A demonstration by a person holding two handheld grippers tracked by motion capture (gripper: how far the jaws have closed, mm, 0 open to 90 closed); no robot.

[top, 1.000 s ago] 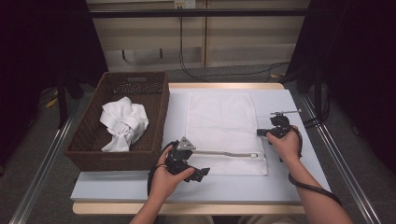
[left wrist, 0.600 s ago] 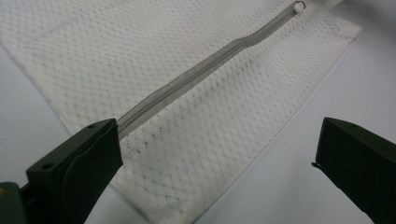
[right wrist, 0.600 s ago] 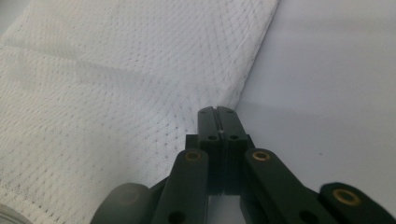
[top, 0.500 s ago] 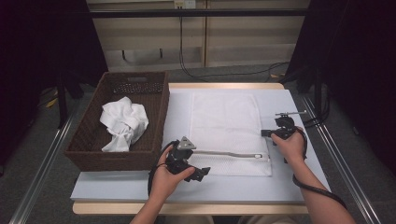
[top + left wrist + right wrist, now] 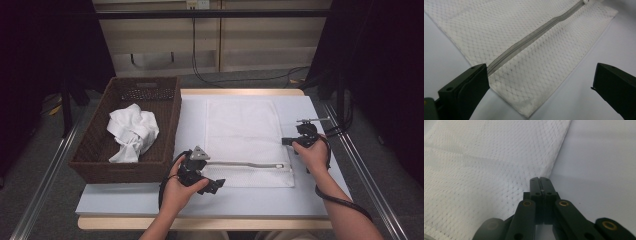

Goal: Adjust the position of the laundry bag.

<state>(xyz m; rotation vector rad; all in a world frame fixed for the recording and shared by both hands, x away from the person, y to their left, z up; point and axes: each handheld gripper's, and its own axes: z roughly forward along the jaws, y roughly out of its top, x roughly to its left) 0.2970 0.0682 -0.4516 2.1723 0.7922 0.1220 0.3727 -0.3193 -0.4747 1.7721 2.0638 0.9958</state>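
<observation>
Right now the mesh laundry bag [image 5: 245, 140] lies flat on the counter [image 5: 150, 200], its long axis running away from me and its grey zipper [image 5: 245, 164] crossing it near my edge, from my left hand towards my right. That zipper line is what I judge the next move to depend on: in the left gripper view it runs diagonally up and away from my near jaw, with the bag's near corner [image 5: 527, 113] lying between my two jaws. My left gripper [image 5: 212, 182] sits at the bag's near left corner with its jaws spread wide and holding nothing, so it is the nearer one to the zipper's left end. My right gripper [image 5: 286, 141] is at the bag's right edge, a little beyond the zipper's far end, jaws pressed fully together; in the right gripper view their tips meet right at the mesh edge [image 5: 554, 167], but I cannot tell whether any fabric is pinched. Beyond the bag to my left stands a brown wicker basket [image 5: 165, 150] with a crumpled white cloth [image 5: 132, 132] inside, just beside the left gripper but not between it and the zipper. Nothing else lies on the bag, so I see no obstacle to either hand.
</observation>
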